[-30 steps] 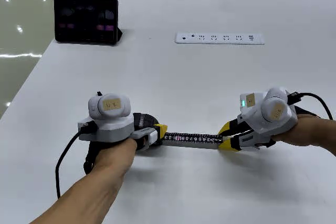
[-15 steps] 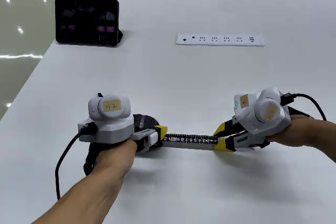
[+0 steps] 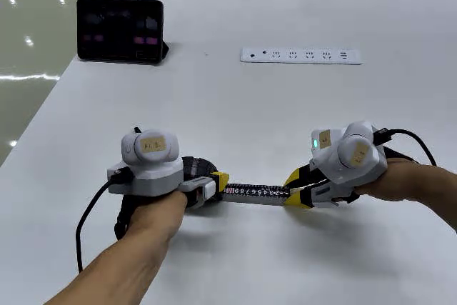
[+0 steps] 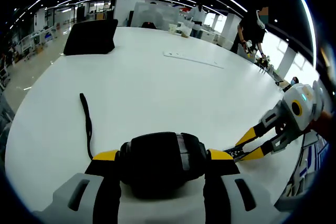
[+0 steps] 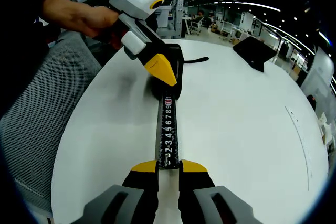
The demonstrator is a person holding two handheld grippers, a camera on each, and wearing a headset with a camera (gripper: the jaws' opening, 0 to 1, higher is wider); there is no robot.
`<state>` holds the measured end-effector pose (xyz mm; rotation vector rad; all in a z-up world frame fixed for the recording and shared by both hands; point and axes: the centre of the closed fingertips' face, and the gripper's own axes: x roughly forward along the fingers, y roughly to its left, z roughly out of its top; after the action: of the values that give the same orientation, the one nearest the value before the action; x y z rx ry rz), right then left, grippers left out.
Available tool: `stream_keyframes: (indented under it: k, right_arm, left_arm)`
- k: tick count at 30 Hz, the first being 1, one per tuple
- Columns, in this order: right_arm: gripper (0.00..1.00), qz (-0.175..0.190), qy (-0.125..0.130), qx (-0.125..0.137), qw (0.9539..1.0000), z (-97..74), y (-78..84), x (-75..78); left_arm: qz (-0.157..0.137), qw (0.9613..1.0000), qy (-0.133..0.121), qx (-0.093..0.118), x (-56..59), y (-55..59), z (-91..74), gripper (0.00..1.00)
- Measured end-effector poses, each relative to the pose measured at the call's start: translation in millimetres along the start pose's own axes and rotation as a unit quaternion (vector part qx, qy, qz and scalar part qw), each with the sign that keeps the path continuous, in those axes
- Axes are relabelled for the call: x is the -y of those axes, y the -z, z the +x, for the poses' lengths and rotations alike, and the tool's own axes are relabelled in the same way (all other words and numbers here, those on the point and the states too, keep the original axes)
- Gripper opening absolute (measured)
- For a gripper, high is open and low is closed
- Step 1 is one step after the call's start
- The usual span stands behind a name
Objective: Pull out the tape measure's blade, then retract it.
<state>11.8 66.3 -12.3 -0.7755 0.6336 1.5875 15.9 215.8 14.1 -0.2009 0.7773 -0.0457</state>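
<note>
Tape measure [image 4: 157, 167] — rounded black case, lower centre of the left gripper view — sits clamped by the left gripper [image 4: 163, 155]. Right gripper [image 5: 168, 167] pinches the flat numbered blade [image 5: 168, 137] — hook end hidden between yellow tips.

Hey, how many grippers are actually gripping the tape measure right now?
2. The left gripper clamps the case; the right gripper pinches the end of the blade.

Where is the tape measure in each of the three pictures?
Head view: tape measure low centre-left, in the left gripper.
Left gripper view: tape measure bottom centre, between the jaws.
Right gripper view: tape measure upper centre, blade reaching the right gripper.
Shared landmark: black tablet.
</note>
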Motion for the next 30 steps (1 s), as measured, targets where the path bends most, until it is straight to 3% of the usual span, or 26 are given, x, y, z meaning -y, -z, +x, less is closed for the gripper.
stream_keyframes:
  k: [30]
  right_arm:
    - [0.11, -0.002, -0.004, 0.009, 1.0000, 15.9, -18.3, 1.8]
  left_arm:
    - [-0.002, 1.0000, 0.003, -0.003, -0.9, -1.0, 0.3, 0.59]
